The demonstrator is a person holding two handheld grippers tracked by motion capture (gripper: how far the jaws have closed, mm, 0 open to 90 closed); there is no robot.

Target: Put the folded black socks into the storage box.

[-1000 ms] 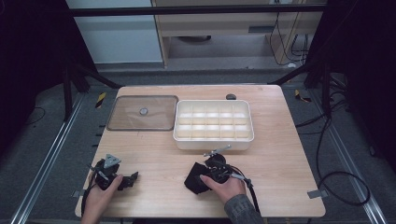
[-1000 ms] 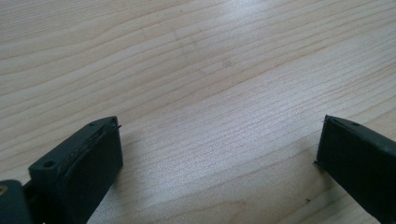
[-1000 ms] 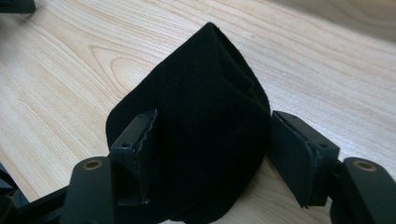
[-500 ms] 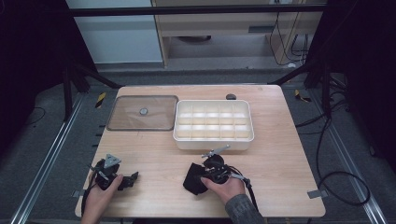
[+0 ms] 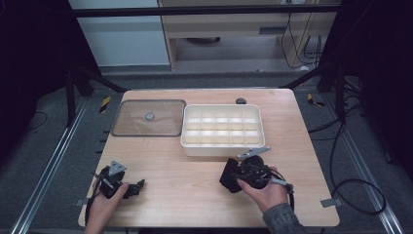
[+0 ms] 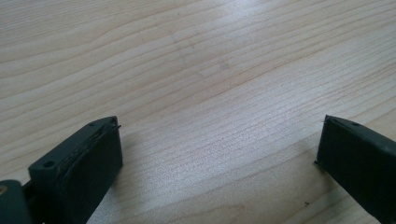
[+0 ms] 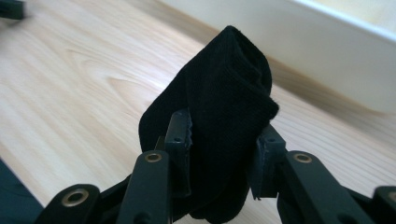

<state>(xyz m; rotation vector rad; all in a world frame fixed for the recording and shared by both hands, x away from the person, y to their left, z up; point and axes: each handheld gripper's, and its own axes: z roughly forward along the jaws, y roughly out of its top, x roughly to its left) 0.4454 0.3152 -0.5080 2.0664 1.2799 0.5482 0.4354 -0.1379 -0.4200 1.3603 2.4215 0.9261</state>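
A folded black cloth (image 7: 224,84) sticks up between the jaws of my right gripper (image 7: 222,140), whose ribbed pads (image 7: 181,133) press on both its sides. The jaws have just been closing on it. In the high view the right gripper (image 5: 234,175) holds the black cloth (image 5: 227,178) just above the table, in front of the white divided tray (image 5: 221,147). My left gripper (image 5: 137,186) rests at the table's near left with its jaws pointing right. In its own view the left gripper (image 6: 219,154) stands open over bare wood, nothing between its jaws.
A clear lid (image 5: 160,124) with a small knob lies flat to the left of the tray. A small dark object (image 5: 240,101) sits behind the tray by the far edge. The table's front edge is close under both hands.
The right gripper has shut on the black cloth, lifted it off the table and carried it to the right, nearer the tray. The left gripper has stayed put.
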